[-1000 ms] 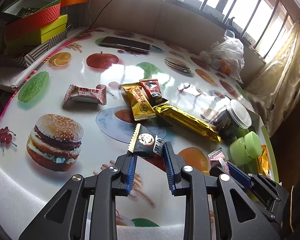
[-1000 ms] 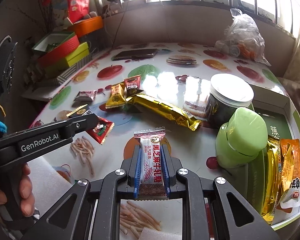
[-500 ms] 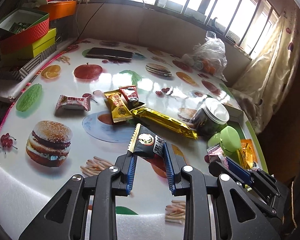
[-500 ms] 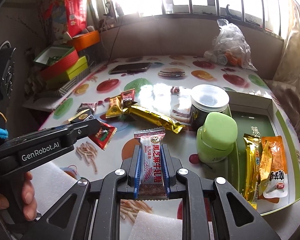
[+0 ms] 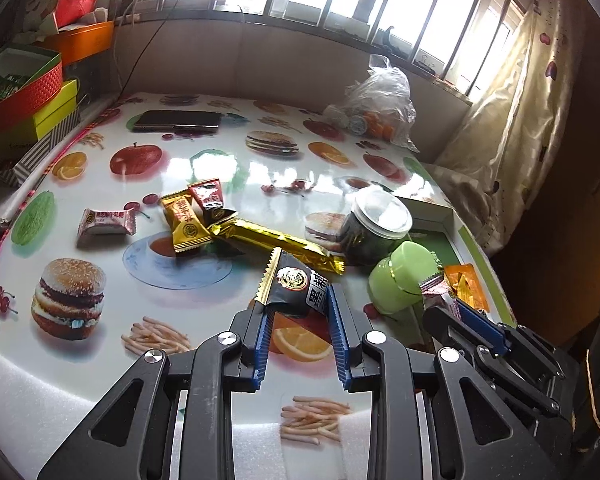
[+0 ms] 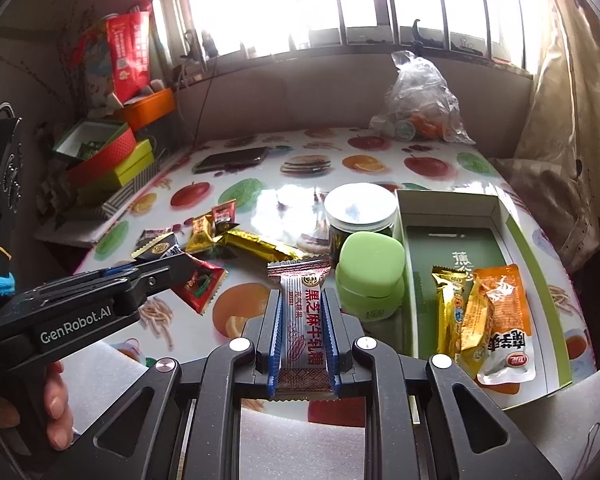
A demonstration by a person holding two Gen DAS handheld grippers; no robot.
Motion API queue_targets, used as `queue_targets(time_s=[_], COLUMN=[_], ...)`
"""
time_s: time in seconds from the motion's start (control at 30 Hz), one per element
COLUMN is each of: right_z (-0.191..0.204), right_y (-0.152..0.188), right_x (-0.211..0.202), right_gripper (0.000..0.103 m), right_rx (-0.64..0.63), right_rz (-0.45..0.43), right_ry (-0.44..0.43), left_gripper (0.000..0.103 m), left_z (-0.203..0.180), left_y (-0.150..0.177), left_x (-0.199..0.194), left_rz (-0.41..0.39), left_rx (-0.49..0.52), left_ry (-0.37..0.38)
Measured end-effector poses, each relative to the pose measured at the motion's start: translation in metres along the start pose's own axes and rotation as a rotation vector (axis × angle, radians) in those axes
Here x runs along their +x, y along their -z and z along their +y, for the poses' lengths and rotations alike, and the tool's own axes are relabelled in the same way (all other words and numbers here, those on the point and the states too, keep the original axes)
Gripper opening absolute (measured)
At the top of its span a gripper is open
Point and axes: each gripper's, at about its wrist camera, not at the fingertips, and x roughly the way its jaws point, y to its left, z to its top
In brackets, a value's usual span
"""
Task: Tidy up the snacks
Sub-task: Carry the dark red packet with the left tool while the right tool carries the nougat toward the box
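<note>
Two snacks were held above the table [image 6: 380, 184]: the right gripper's [image 6: 302, 332] fingers clamped a pink-and-white candy [image 6: 301, 320] pointing twelve o'clock, the left gripper's [image 5: 298, 316] a black packet [image 5: 296, 286] lying crosswise.

window [image 6: 340, 0]: barred, bright | curtain [image 5: 512, 120]: cream, right | wall [image 5: 260, 68]: beige

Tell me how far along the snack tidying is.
Done: two packets lie in the box. In hand: left gripper holds a black candy, right gripper a white candy. Left: several wrapped snacks and the gold bar on the table.
</note>
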Motion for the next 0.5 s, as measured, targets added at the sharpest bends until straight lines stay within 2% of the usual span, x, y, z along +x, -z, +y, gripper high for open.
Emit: queue_targets(time_s=[0.5], right_z=[-0.056], right_y=[0.004], right_x=[-0.022], right_gripper=[0.018], right_rx=[0.085], right_rz=[-0.029], right_ry=[0.098], left_gripper=[0.028], left_z=[-0.058], left_y=[-0.005], left_x=[0.011], left_rz=[0.014], left_rx=[0.098], left_ry=[0.083])
